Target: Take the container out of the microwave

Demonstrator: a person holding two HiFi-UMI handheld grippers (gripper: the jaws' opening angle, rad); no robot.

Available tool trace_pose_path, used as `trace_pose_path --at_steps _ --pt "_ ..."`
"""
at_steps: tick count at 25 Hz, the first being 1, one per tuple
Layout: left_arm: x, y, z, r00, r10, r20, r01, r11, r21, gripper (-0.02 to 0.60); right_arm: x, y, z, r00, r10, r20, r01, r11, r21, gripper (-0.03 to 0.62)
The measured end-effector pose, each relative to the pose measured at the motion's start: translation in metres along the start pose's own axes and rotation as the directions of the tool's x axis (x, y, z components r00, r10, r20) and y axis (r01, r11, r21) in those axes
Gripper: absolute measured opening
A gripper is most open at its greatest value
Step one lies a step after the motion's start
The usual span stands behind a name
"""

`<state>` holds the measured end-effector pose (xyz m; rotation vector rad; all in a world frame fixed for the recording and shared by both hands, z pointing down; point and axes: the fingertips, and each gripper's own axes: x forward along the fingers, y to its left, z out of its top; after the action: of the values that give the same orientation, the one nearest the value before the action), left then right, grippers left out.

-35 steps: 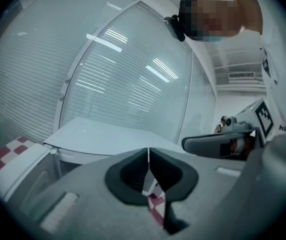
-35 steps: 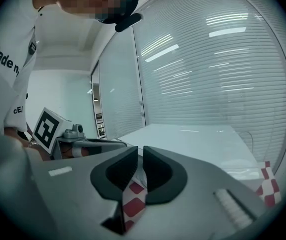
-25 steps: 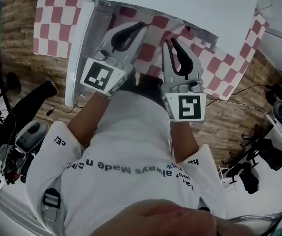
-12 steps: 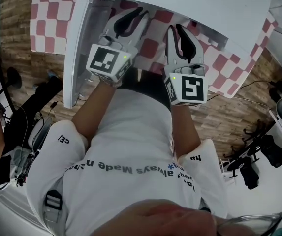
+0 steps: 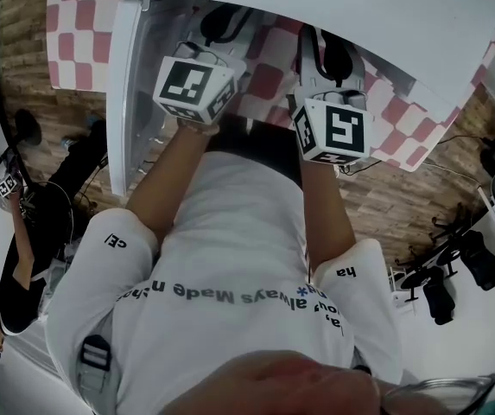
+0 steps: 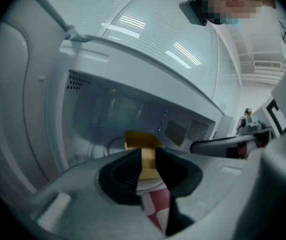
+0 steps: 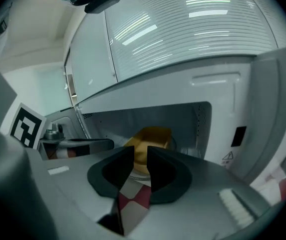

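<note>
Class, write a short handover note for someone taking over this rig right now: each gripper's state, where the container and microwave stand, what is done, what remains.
Left gripper: jaws opening, nothing between the pads, aimed into the cavity.
Right gripper: likewise opening and empty.
Container: yellow, inside the microwave, beyond both grippers, untouched.
Done: microwave stands open, both grippers at its mouth.
Left: reach in, grip the container, bring it out.
</note>
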<state>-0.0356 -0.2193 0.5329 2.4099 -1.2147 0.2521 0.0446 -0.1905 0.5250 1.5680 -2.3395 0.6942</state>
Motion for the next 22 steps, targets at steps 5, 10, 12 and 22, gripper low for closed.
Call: trace_pose_path --at_steps 5,10,12,22 --pt "0.012 0.011 -0.006 1.000 0.016 -0.015 -0.017 1.000 -0.013 0.098 0.014 -0.009 -0.006 1.000 -0.014 -0.016 0.014 1.000 0.017 0.089" --pt "0.022 0.018 -0.010 0.999 0.021 -0.029 -0.022 1.000 -0.021 0.116 0.027 -0.015 -0.011 0.999 -0.027 -0.028 0.028 0.999 0.033 0.103" --pt "0.024 0.021 -0.010 0.999 0.025 -0.031 -0.026 0.999 -0.022 0.127 0.031 -0.017 -0.011 0.999 -0.032 -0.028 0.033 0.998 0.044 0.117" --pt "0.038 0.032 -0.011 0.998 0.042 -0.036 -0.043 0.999 -0.026 0.184 0.048 -0.026 -0.014 0.999 -0.042 -0.031 0.044 0.995 0.088 0.173"
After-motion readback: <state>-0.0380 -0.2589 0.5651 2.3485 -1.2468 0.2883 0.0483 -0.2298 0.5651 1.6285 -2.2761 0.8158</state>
